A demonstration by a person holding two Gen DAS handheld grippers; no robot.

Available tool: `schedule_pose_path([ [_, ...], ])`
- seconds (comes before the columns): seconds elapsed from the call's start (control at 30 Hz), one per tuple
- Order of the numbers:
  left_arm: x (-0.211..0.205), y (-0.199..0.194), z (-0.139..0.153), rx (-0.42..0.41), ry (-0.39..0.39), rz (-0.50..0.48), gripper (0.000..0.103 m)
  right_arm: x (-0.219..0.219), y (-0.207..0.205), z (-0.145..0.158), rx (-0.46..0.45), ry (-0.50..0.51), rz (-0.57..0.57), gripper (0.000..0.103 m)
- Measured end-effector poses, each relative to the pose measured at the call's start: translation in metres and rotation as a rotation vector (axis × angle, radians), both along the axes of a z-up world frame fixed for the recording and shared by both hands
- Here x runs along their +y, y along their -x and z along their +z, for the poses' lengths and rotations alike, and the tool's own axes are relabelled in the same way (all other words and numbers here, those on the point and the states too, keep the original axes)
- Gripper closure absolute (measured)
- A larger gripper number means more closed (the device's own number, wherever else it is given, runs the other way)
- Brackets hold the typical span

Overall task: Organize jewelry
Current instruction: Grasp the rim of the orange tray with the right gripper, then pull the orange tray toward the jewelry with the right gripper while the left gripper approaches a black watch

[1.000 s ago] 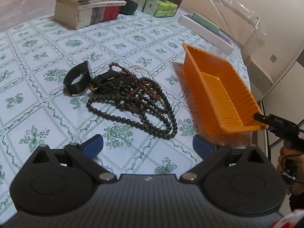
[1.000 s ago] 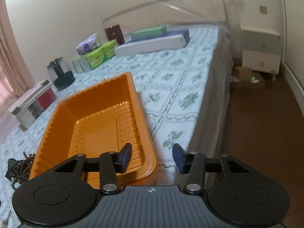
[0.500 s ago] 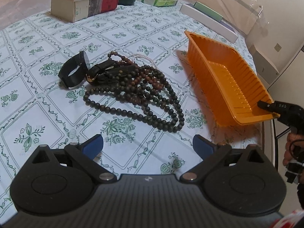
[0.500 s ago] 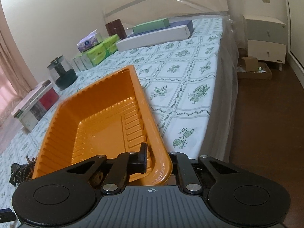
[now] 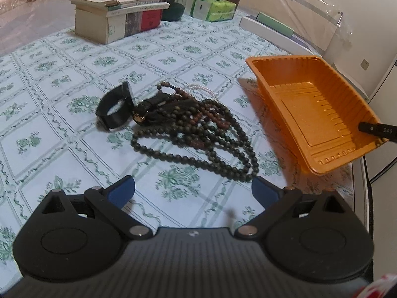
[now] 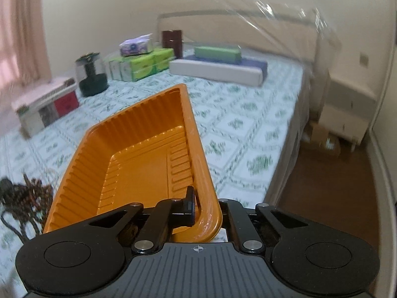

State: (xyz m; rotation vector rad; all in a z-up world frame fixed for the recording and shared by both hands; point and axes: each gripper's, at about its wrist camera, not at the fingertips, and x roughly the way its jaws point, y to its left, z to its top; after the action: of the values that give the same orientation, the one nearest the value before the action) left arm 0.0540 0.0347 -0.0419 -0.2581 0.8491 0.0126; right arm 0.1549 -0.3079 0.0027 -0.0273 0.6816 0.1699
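Orange tray (image 6: pixel 139 144) hides the right hand-held gripper (image 6: pixel 201 213) outer finger.

Floral-patterned bedspread (image 5: pixel 74 134) with a stack of books (image 5: pixel 119 17) at the far side, dark glass jar (image 5: pixel 172 0) beside it, green tissue packs (image 5: pixel 211 6), long white box (image 6: pixel 215 70), white nightstand (image 6: pixel 347 114) off the bed.

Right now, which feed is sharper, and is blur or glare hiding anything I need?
Left wrist view: sharp; beads and orange tray read clearly, with the tray's shadow falling toward the beads and fisheye bending at the edges. Right wrist view: motion blur smears the bedspread and books; only the tray rim at the right gripper is crisp.
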Motion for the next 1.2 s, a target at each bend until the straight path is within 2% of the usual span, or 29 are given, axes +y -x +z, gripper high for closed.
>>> schedule_pose_path([
  [0.3, 0.033, -0.012, 0.006, -0.032, -0.071, 0.022, 0.005, 0.054, 0.018, 0.014, -0.135, 0.298, 0.134, 0.099],
  [0.53, 0.061, -0.023, 0.006, -0.041, -0.124, 0.029, 0.007, 0.075, 0.014, 0.014, -0.167, 0.333, 0.161, 0.099],
  [0.7, 0.075, -0.028, 0.007, -0.043, -0.123, 0.039, 0.008, 0.083, 0.015, 0.017, -0.181, 0.357, 0.174, 0.099],
  [0.83, 0.078, -0.031, 0.006, -0.035, -0.123, 0.024, 0.010, 0.080, 0.007, 0.019, -0.102, 0.318, 0.179, 0.098],
  [1.0, 0.079, -0.031, 0.005, -0.035, -0.127, 0.015, 0.010, 0.087, -0.002, 0.022, -0.016, 0.402, 0.242, 0.099],
  [1.2, 0.080, -0.032, 0.003, -0.039, -0.116, 0.009, 0.010, 0.097, -0.010, 0.021, 0.085, 0.551, 0.343, 0.099],
])
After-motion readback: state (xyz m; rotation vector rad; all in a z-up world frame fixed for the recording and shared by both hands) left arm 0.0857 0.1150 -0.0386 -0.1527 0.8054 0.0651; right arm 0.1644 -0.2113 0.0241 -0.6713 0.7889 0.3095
